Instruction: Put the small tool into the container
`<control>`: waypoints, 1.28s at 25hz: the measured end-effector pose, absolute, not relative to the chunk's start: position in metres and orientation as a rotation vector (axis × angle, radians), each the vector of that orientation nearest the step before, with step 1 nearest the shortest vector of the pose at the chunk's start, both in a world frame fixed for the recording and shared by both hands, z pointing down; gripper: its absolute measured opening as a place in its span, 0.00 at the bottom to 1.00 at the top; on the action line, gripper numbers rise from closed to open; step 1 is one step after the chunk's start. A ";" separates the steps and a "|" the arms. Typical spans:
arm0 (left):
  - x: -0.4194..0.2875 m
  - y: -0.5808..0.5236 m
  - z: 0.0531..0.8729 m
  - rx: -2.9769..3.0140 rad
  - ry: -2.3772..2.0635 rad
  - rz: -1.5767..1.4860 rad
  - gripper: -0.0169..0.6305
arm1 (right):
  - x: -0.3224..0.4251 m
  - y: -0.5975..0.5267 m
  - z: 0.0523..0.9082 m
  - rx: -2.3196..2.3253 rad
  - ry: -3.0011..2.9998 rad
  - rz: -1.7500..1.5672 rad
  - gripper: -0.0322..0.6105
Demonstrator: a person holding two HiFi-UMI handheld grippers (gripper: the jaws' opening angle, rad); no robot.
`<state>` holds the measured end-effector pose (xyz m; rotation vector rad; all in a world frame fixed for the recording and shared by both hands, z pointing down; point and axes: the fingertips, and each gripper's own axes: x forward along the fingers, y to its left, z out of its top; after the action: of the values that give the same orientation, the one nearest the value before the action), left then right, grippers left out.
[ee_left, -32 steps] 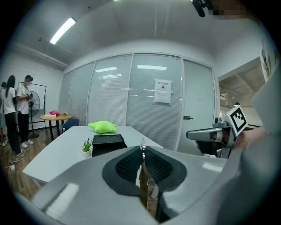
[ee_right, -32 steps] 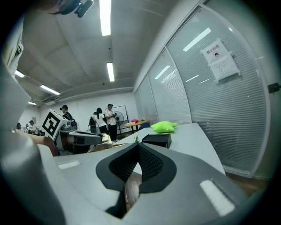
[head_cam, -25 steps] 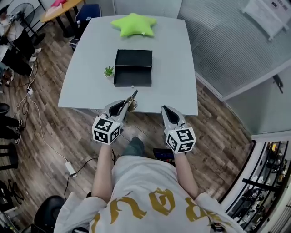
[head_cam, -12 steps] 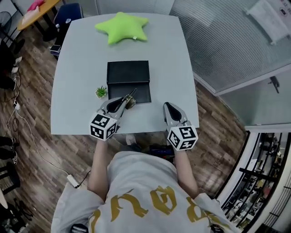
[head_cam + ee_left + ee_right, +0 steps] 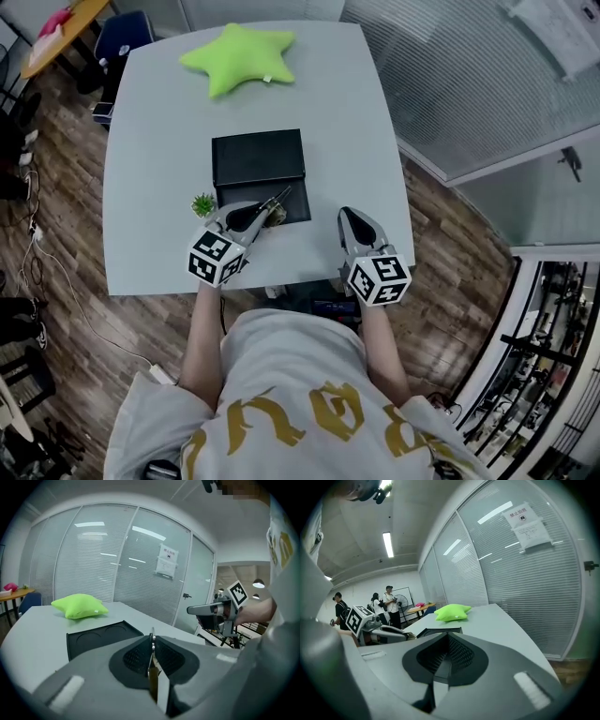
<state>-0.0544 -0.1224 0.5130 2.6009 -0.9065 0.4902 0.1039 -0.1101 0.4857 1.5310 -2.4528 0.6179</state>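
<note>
A black shallow container lies in the middle of the grey table. My left gripper is shut on a thin metal small tool, whose tip reaches over the container's front right corner. The left gripper view shows that tool pinched edge-on between the shut jaws, with the container just beyond. My right gripper hovers over the table's front right part, shut with nothing in it. In the right gripper view the jaws are closed together and the container lies ahead to the left.
A green star cushion rests at the table's far side. A small potted plant stands beside the container's front left corner, close to my left gripper. Glass partition walls run along the right. People stand far off.
Both grippers have come forward from the table's front edge over the table. The left one has carried the tool up to the container's front right corner.
</note>
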 end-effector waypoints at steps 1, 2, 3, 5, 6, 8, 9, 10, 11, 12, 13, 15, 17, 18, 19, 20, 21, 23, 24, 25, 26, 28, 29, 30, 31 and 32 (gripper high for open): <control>-0.052 -0.122 0.515 2.606 -0.892 0.505 0.08 | 0.104 -0.112 0.489 1.523 -2.458 0.633 0.09; -0.051 -0.122 0.515 2.612 -0.881 0.513 0.08 | 0.102 -0.116 0.491 1.510 -2.468 0.643 0.09; -0.051 -0.124 0.515 2.616 -0.877 0.512 0.08 | 0.099 -0.120 0.493 1.495 -2.479 0.647 0.09; -0.050 -0.130 0.515 2.616 -0.883 0.501 0.08 | 0.094 -0.128 0.497 1.468 -2.489 0.643 0.09; -0.050 -0.131 0.516 2.611 -0.890 0.502 0.08 | 0.093 -0.131 0.500 1.459 -2.488 0.645 0.09; -0.051 -0.130 0.518 2.602 -0.890 0.519 0.08 | 0.090 -0.132 0.506 1.444 -2.486 0.668 0.09; -0.050 -0.129 0.520 2.599 -0.883 0.525 0.08 | 0.089 -0.133 0.509 1.436 -2.485 0.680 0.09; -0.050 -0.130 0.520 2.597 -0.875 0.525 0.08 | 0.090 -0.134 0.512 1.430 -2.483 0.686 0.09; -0.049 -0.132 0.521 2.595 -0.870 0.524 0.08 | 0.090 -0.137 0.513 1.427 -2.480 0.690 0.09; -0.048 -0.135 0.522 2.594 -0.866 0.525 0.08 | 0.091 -0.140 0.515 1.424 -2.476 0.691 0.09; -0.049 -0.138 0.523 2.592 -0.862 0.529 0.08 | 0.091 -0.143 0.516 1.422 -2.473 0.693 0.09; -0.050 -0.141 0.528 2.583 -0.852 0.545 0.08 | 0.090 -0.146 0.519 1.411 -2.465 0.702 0.09; -0.048 -0.141 0.536 2.572 -0.835 0.567 0.08 | 0.090 -0.146 0.525 1.401 -2.454 0.718 0.09; -0.047 -0.142 0.539 2.570 -0.825 0.582 0.08 | 0.091 -0.147 0.528 1.397 -2.449 0.724 0.09; -0.046 -0.143 0.542 2.571 -0.815 0.597 0.08 | 0.091 -0.148 0.530 1.393 -2.445 0.730 0.09; -0.045 -0.145 0.545 2.572 -0.805 0.611 0.08 | 0.090 -0.150 0.533 1.390 -2.442 0.735 0.09; -0.044 -0.146 0.547 2.572 -0.797 0.623 0.08 | 0.089 -0.152 0.535 1.385 -2.439 0.741 0.09; -0.043 -0.147 0.552 2.567 -0.787 0.635 0.08 | 0.088 -0.152 0.539 1.376 -2.433 0.754 0.09; -0.043 -0.147 0.554 2.563 -0.782 0.638 0.08 | 0.087 -0.152 0.542 1.372 -2.429 0.761 0.09; -0.042 -0.148 0.556 2.562 -0.777 0.642 0.08 | 0.087 -0.152 0.544 1.368 -2.425 0.766 0.09; -0.041 -0.150 0.558 2.563 -0.772 0.645 0.08 | 0.087 -0.152 0.546 1.365 -2.421 0.771 0.09; -0.041 -0.152 0.560 2.563 -0.762 0.652 0.08 | 0.086 -0.153 0.550 1.360 -2.414 0.780 0.09; -0.040 -0.152 0.562 2.561 -0.758 0.652 0.08 | 0.086 -0.153 0.552 1.357 -2.411 0.784 0.09; -0.039 -0.152 0.563 2.557 -0.754 0.652 0.08 | 0.086 -0.153 0.553 1.354 -2.409 0.787 0.09; -0.037 -0.152 0.565 2.554 -0.750 0.651 0.08 | 0.087 -0.153 0.555 1.351 -2.406 0.789 0.09; -0.035 -0.152 0.567 2.551 -0.747 0.652 0.08 | 0.088 -0.153 0.556 1.348 -2.404 0.791 0.09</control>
<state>-0.0354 -0.1523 0.5673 2.5506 -0.7475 0.6524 0.0884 -0.1529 0.5558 1.3485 -2.4044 0.7905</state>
